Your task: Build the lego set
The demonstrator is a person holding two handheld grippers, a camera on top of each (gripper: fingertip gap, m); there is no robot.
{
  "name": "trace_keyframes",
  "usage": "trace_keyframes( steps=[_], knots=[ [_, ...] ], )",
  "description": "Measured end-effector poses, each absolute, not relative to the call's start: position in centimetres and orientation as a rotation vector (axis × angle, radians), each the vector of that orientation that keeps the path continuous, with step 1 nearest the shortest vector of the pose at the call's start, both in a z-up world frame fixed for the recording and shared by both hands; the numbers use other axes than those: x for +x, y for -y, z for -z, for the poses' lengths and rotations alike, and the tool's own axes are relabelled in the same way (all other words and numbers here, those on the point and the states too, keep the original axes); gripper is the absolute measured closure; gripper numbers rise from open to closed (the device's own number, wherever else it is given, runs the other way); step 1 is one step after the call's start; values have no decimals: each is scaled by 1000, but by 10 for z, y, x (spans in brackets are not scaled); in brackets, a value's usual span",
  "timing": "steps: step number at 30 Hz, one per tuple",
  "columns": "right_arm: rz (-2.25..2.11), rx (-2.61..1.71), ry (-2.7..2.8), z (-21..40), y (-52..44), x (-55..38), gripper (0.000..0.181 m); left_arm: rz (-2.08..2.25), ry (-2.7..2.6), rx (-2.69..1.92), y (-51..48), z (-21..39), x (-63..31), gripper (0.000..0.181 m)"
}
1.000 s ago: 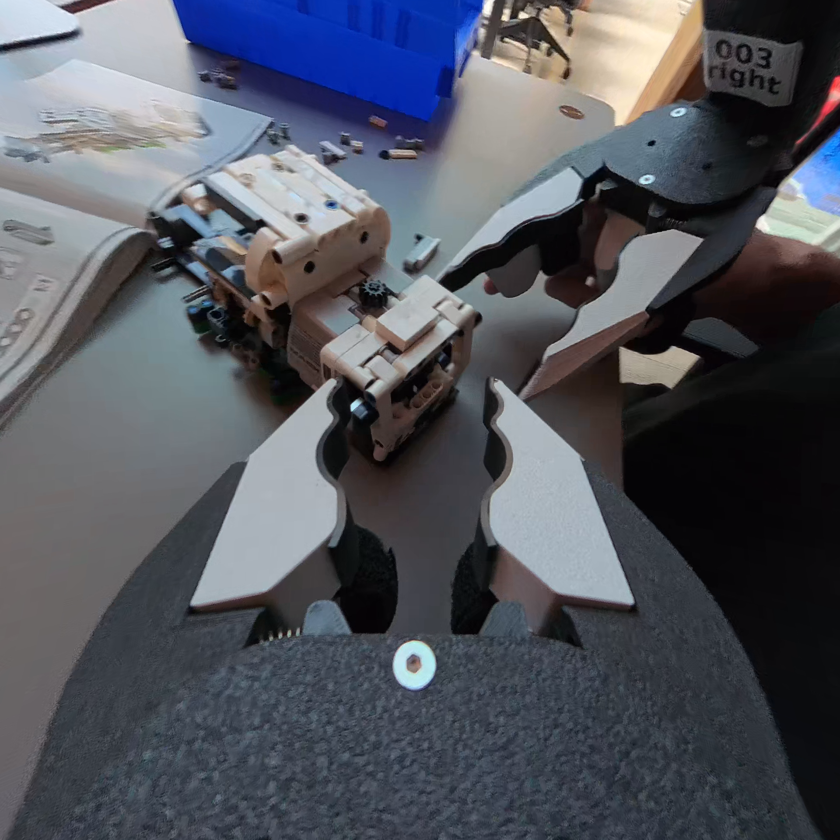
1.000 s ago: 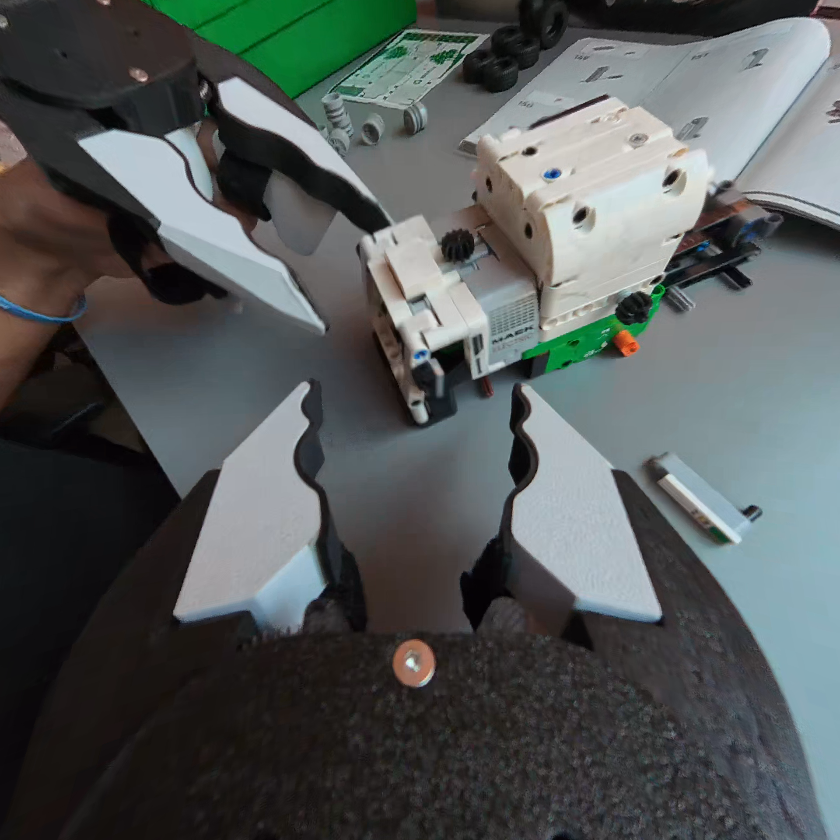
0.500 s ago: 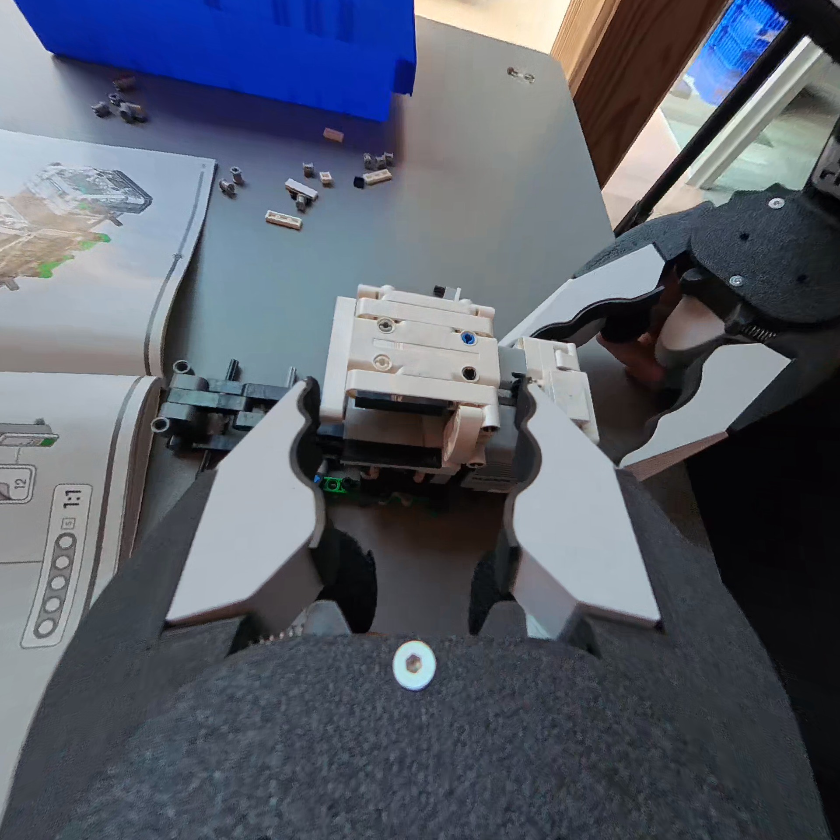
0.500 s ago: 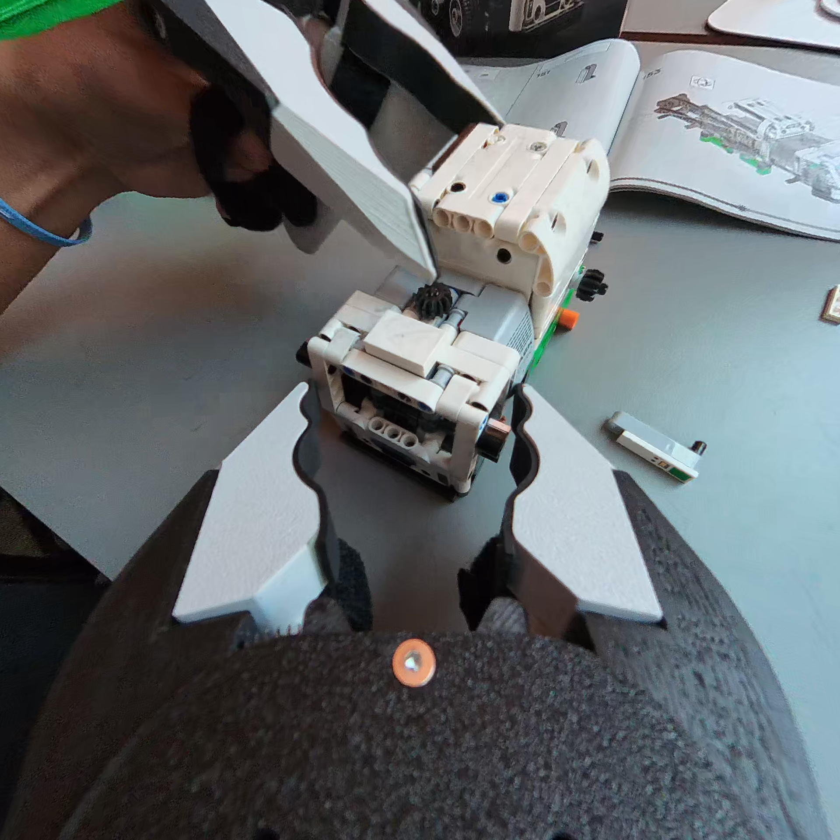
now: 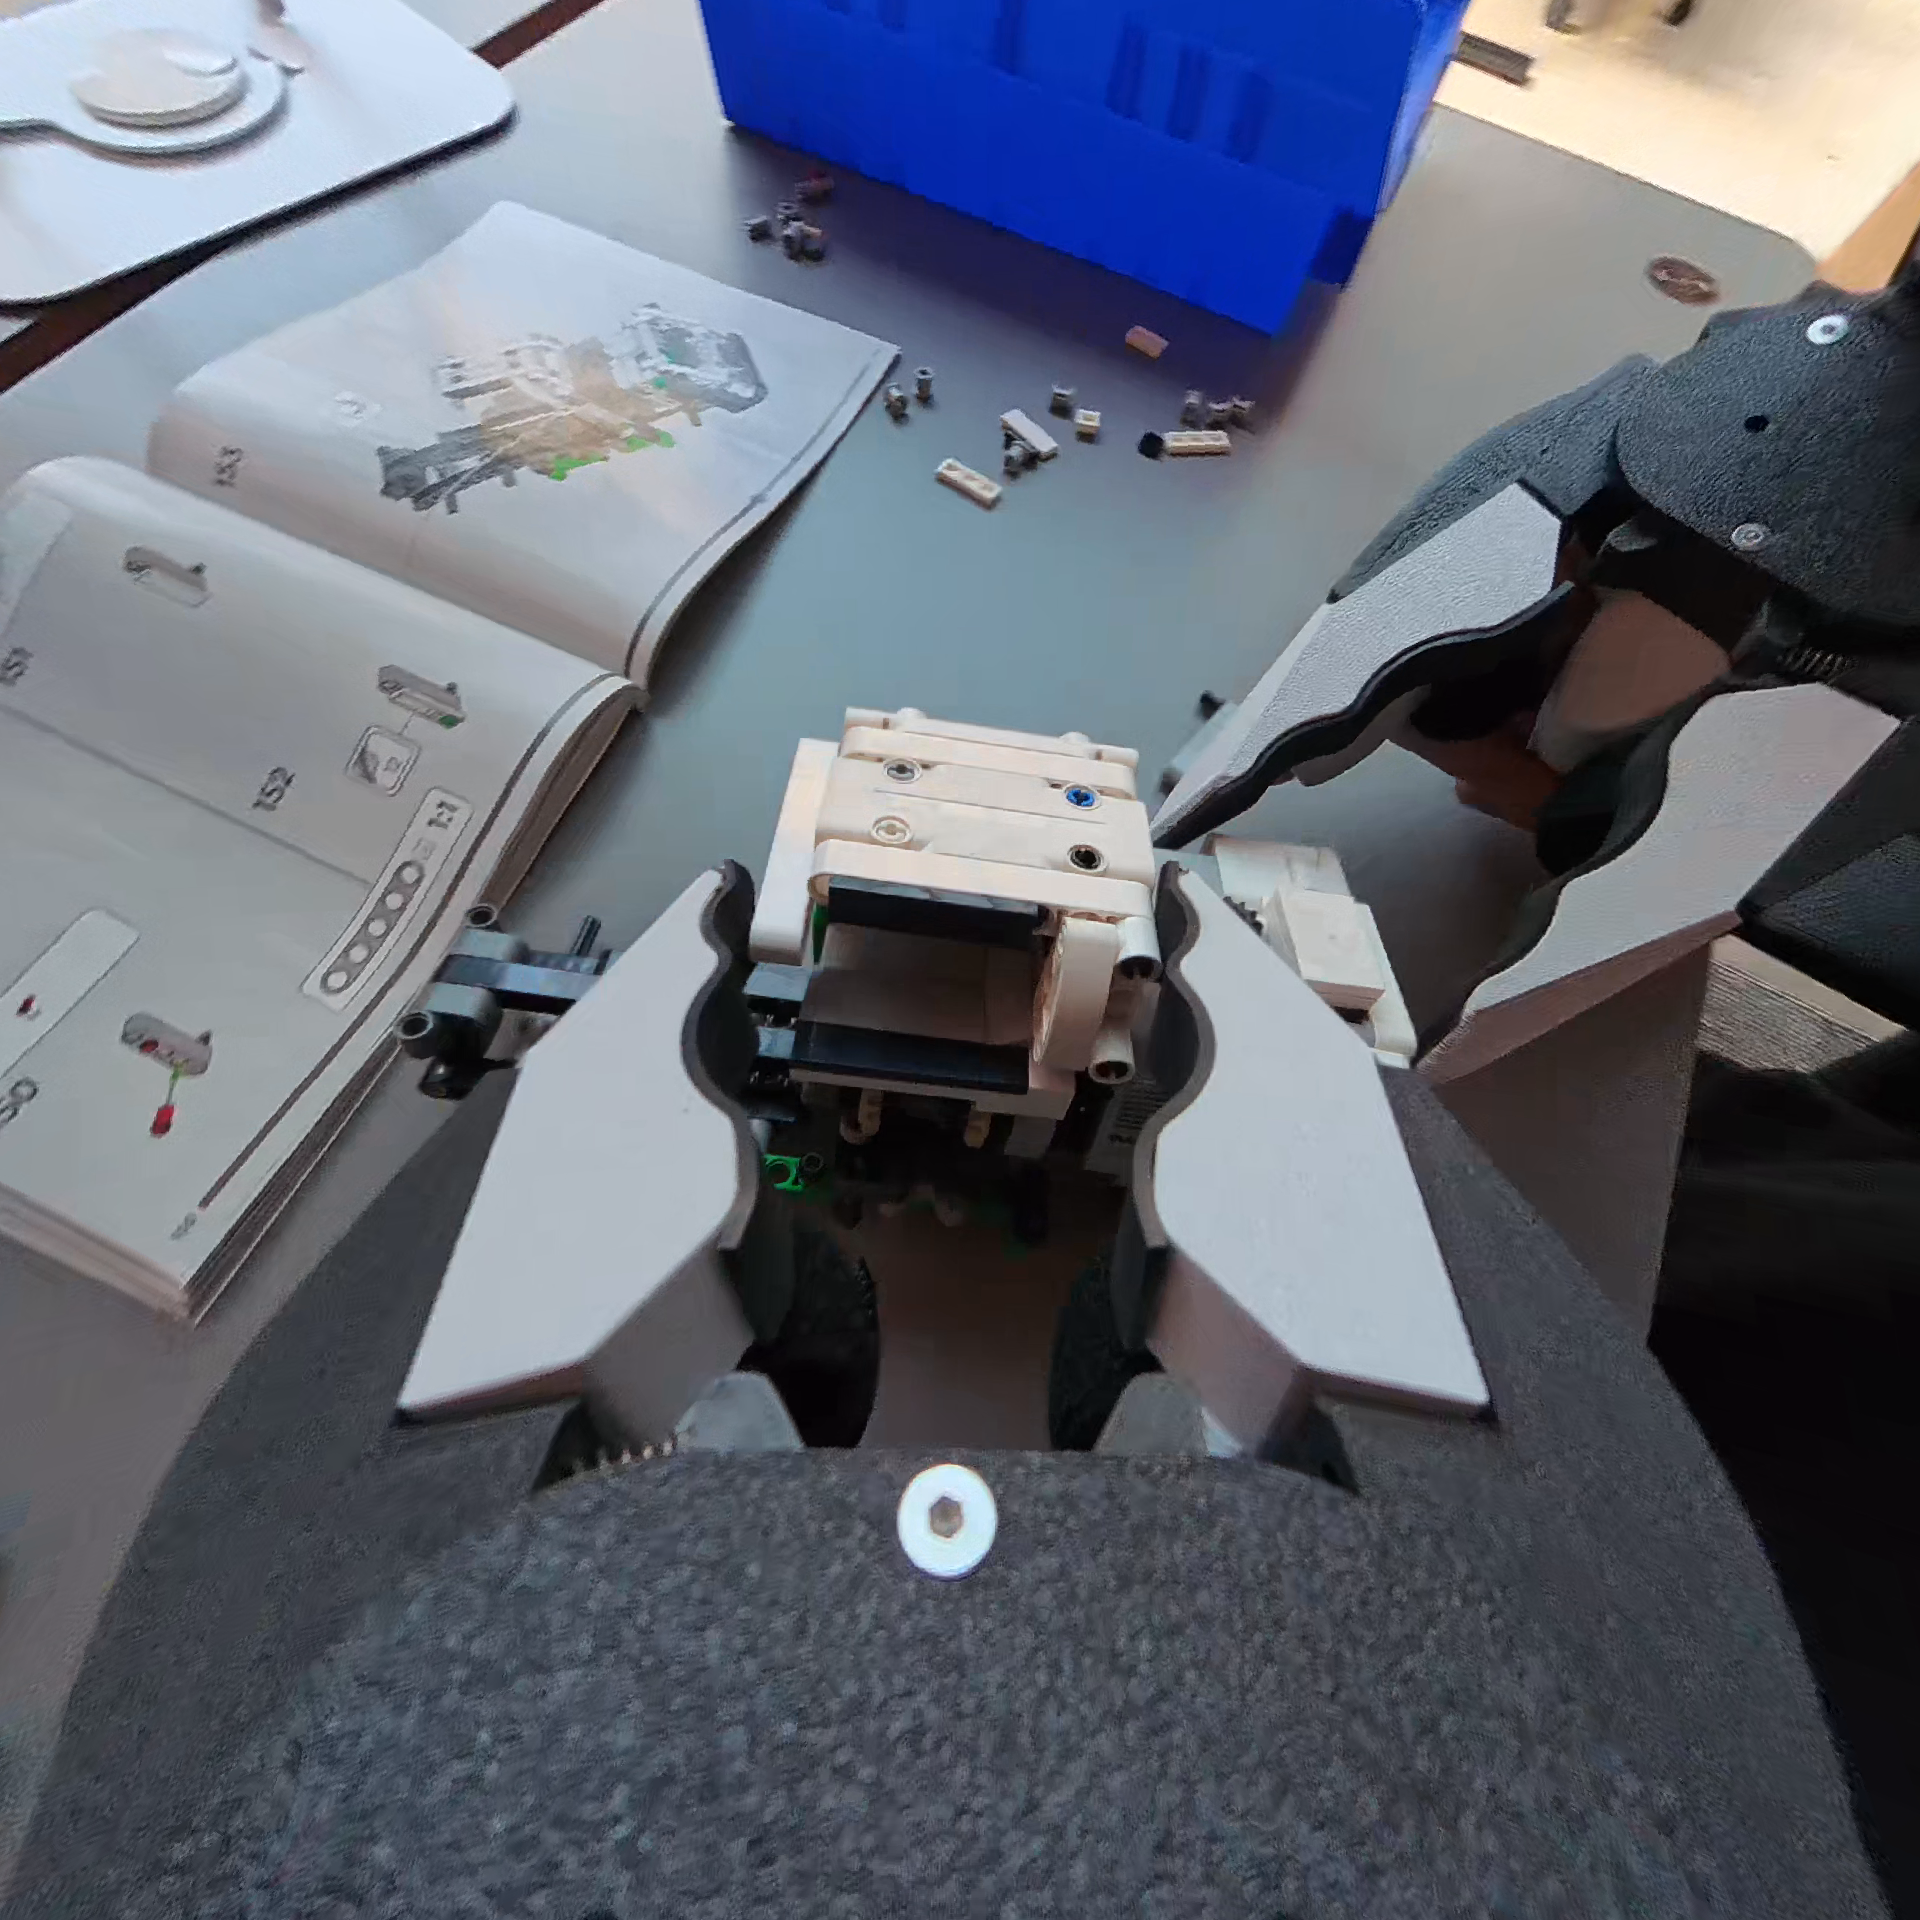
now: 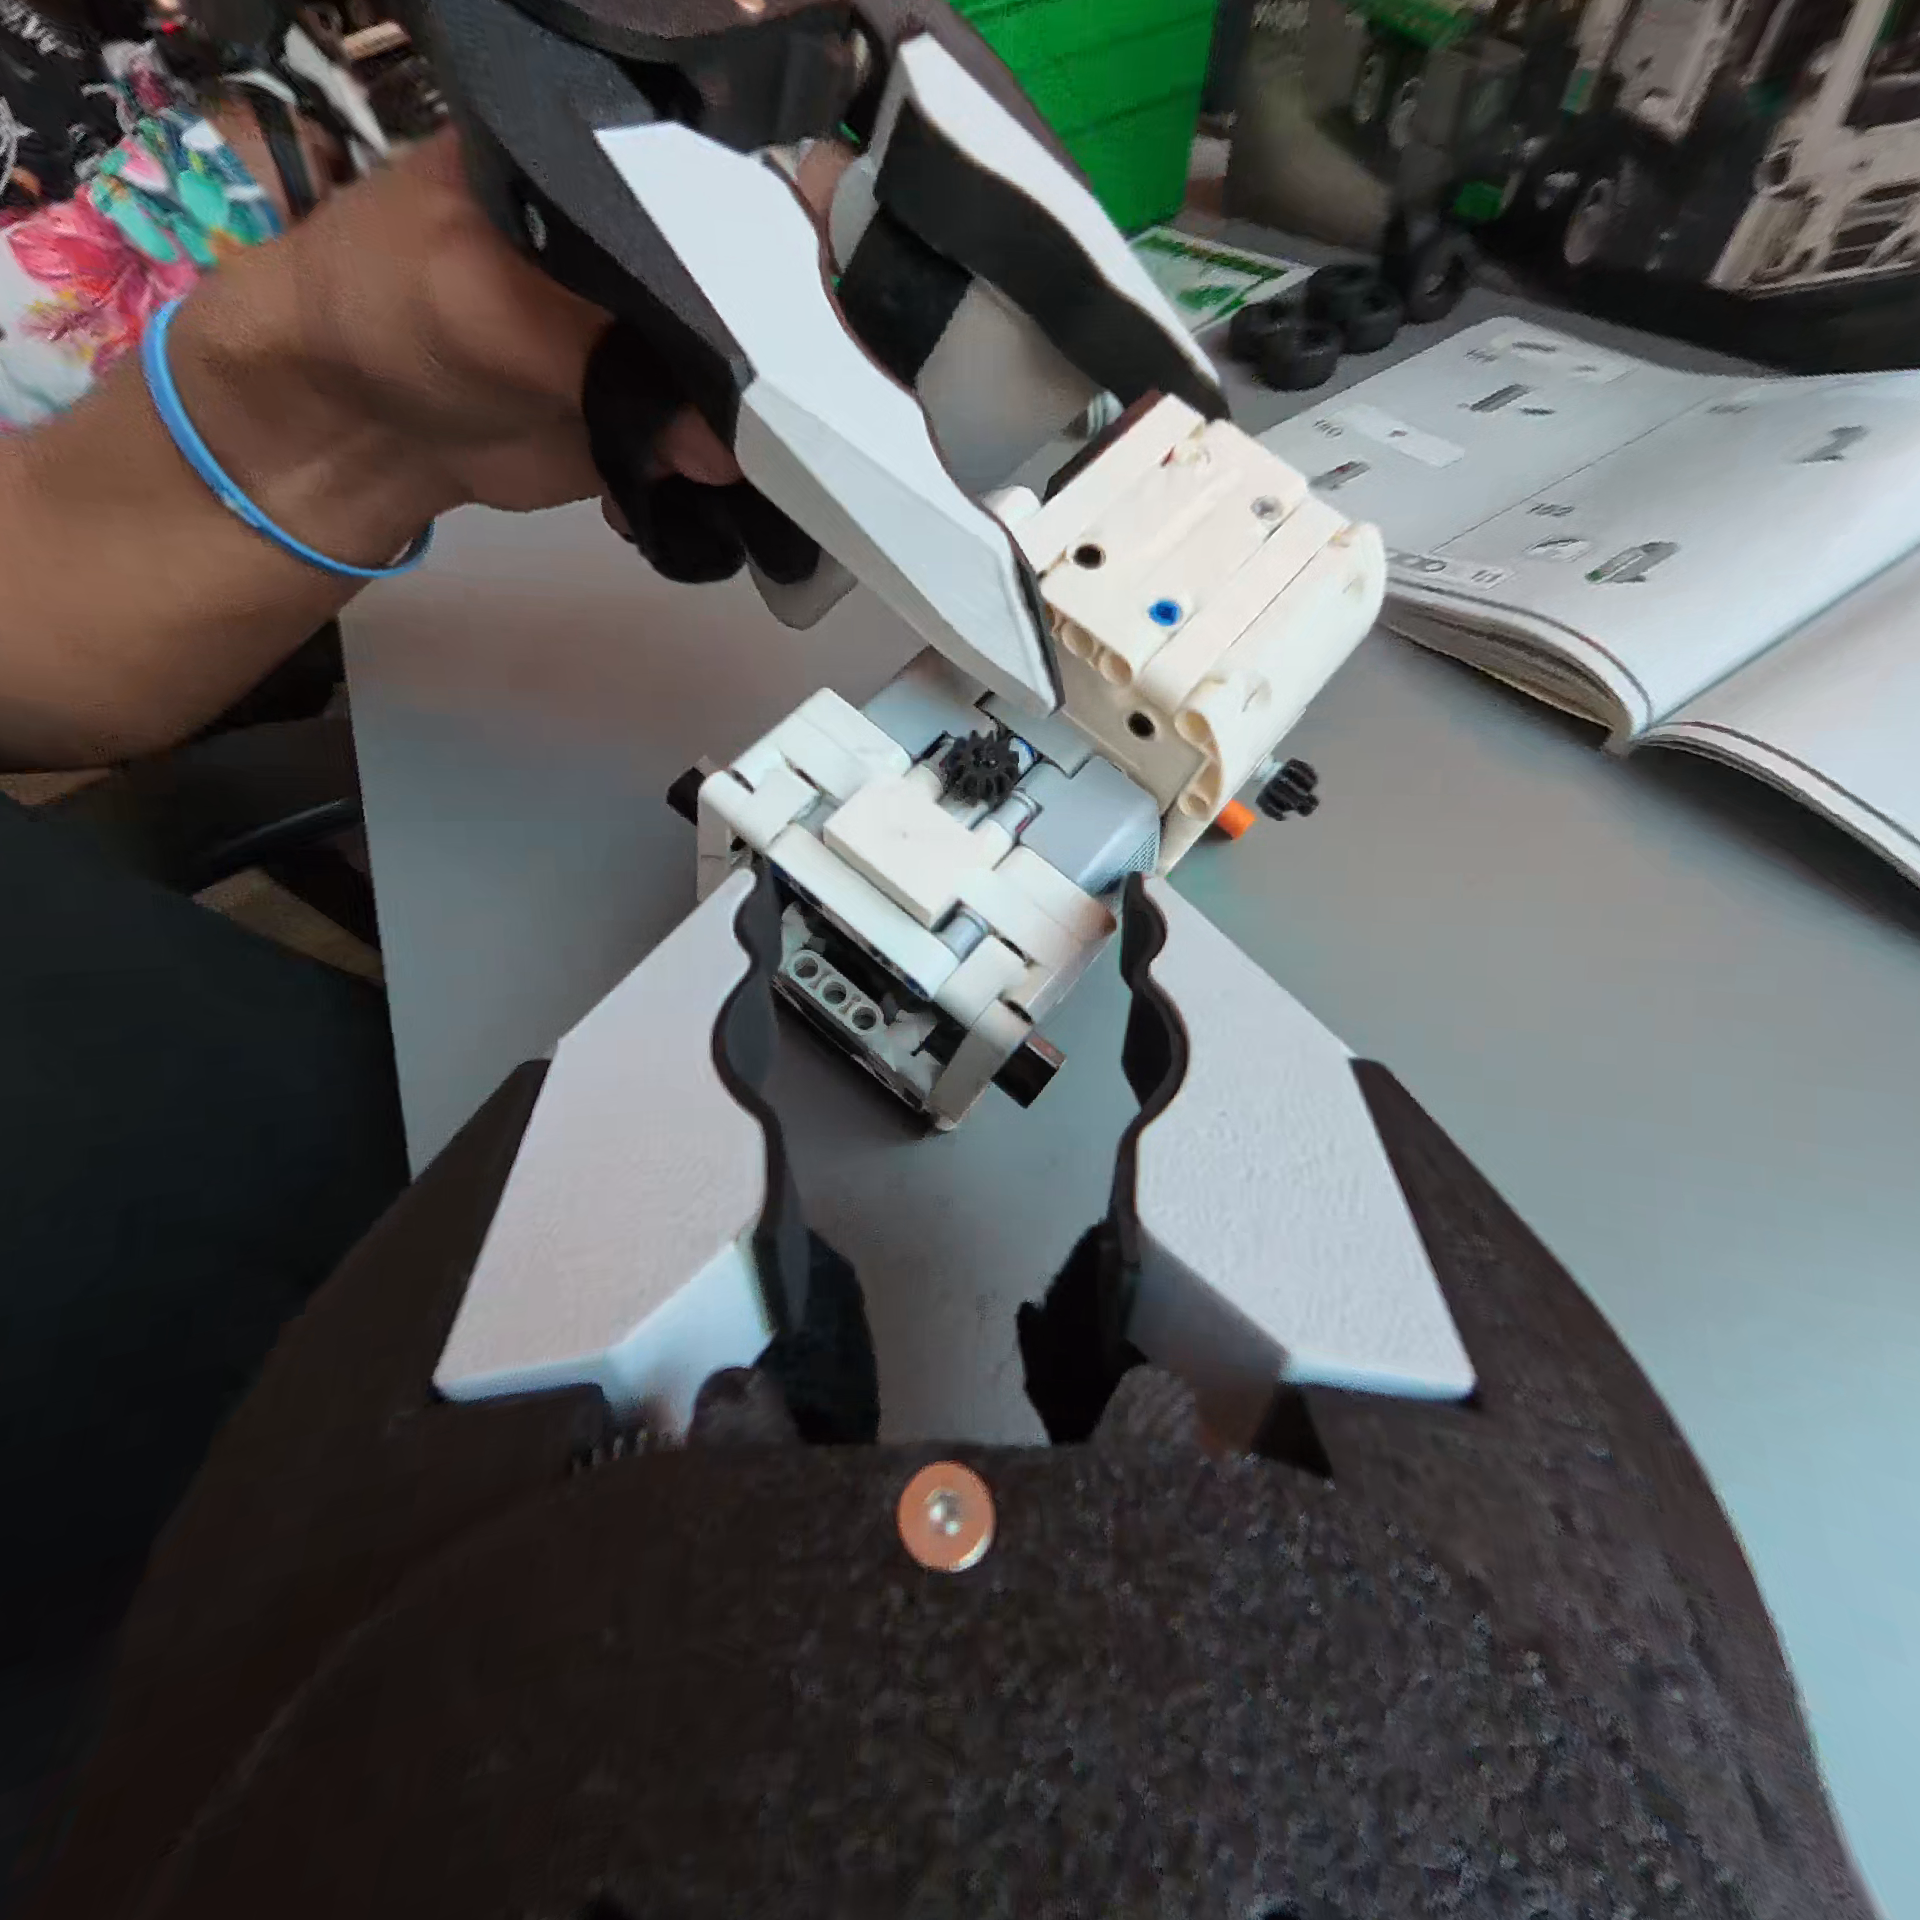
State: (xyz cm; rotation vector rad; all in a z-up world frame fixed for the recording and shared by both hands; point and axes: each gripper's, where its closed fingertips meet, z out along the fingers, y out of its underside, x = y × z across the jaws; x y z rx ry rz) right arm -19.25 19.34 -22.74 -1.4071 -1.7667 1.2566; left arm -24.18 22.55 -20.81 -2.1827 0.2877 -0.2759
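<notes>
Both tongs close in on the half-built lego model (image 5: 966, 914) beside the open manual (image 5: 343, 790): left tongs (image 5: 951, 914) and right tongs (image 6: 940, 914) bracket it, grip uncertain; loose pieces (image 5: 1049, 436) beyond the model remain unfitted.

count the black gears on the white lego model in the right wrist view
2: one black gear on top of the model's lower front block, another on its right side beside the orange pin. More may be hidden on faces turned away.
</notes>
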Motion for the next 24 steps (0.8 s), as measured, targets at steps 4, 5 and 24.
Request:
trace_keyframes(
  steps=[4,5,24],
  knots=[
    [-1321,-1314,1953,228,-193,-204,117,179,-100,-2179,-217,209,-259,106],
    [-1328,-1293,2000,228,-193,-204,117,160,-69,-2183,-214,210,-262,106],
    [-927,-1786,1510,263,-191,-202,91,90,175,-2224,-200,218,-271,106]
  ],
)
